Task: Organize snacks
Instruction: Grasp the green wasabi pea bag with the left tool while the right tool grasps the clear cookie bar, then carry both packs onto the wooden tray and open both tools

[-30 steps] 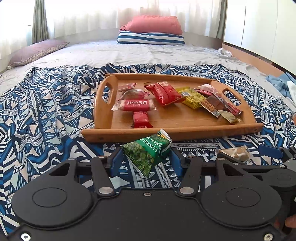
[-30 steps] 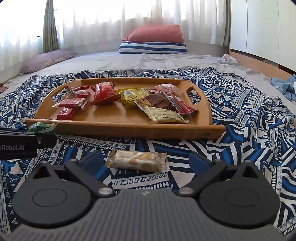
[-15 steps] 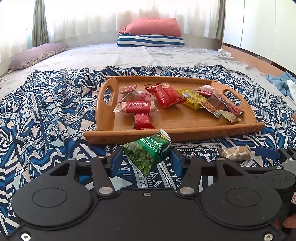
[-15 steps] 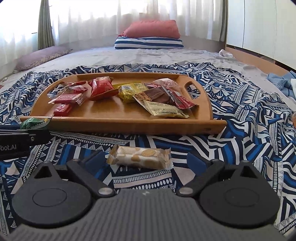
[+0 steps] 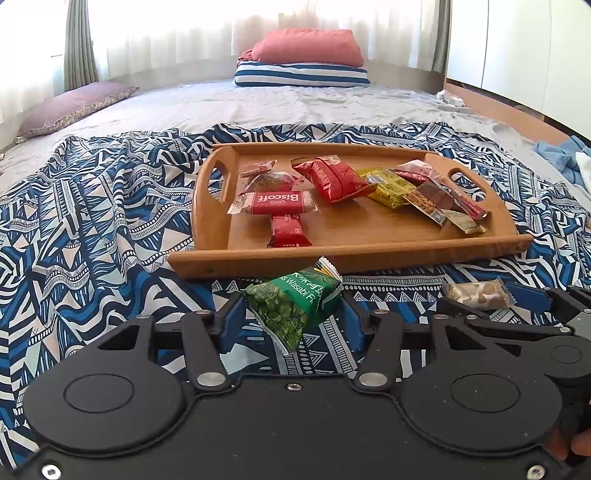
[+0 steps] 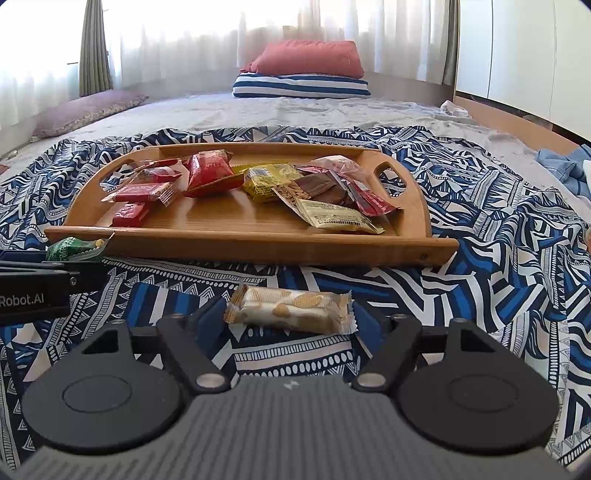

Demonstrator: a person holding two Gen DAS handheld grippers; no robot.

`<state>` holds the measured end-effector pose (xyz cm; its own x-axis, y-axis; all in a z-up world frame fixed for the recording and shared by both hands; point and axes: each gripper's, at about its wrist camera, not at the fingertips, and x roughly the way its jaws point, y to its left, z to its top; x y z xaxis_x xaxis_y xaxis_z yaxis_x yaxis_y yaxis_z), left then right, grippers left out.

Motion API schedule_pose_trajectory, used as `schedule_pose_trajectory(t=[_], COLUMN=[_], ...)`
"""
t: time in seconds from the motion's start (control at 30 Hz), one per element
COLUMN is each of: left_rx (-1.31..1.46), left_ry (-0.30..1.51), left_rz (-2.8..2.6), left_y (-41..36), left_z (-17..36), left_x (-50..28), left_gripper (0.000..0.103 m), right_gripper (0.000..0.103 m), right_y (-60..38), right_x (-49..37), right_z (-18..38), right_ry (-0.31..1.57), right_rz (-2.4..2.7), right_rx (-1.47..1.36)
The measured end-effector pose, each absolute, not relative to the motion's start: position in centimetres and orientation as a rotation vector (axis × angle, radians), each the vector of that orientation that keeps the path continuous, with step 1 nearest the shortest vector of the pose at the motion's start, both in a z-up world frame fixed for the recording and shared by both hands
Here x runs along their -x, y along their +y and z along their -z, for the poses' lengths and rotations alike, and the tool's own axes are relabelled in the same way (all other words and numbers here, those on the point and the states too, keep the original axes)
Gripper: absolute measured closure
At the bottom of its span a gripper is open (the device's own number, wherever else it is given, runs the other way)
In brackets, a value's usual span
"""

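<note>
closing my right tool (image 6: 288, 314) around the clear-wrapped pale biscuit bar (image 6: 290, 310) on the blue patterned bedspread (image 6: 498, 258), not yet pinched, while my left tool (image 5: 291, 314) grips the green wasabi pea packet (image 5: 293, 304), i judge both next need lifting into the wooden tray (image 6: 240, 249).

Red packet (image 5: 274, 202) reads "Biscoff" (upside down); green pouch (image 5: 295, 301) "Wasabi".

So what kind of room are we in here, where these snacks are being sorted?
Most likely a bedroom. The wooden tray sits on a patterned blue and white blanket spread over a bed, stacked pillows lie at the far end, and curtains cover a bright window behind them.
</note>
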<state>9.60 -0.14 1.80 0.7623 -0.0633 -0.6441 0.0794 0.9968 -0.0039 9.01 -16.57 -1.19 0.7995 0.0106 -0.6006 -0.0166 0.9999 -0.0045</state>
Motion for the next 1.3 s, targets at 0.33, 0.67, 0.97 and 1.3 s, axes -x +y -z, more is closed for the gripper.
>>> schedule_pose_trajectory(t=[0.33,0.67,0.97,1.3], left_rx=[-0.027,-0.022,-0.018,-0.013], left_ry=[0.705,0.703,0.688,0.66], left_rz=[0.076,0.074,0.077,0.083], left_y=[-0.2,0.0,-0.1,-0.4], left_z=[-1.7,-1.9,-3.1,-4.8], left_x=[-9.6,-9.6,-9.8,-10.5], left_gripper=[0.051,0.051,0.051,0.051], right_gripper=[0.04,0.042,0.042,0.042], right_y=[-16.1,-16.2,-16.0,-16.1], right_x=[-8.6,-8.1,-7.9,-8.2], right_z=[0.7,-0.1,-1.8,-3.7], right_ry=[0.632,0.613,0.572,0.528], right_rz=[-0.027,-0.027,-0.032,-0.03], right_rx=[0.011,-0.003,0.015,0.019])
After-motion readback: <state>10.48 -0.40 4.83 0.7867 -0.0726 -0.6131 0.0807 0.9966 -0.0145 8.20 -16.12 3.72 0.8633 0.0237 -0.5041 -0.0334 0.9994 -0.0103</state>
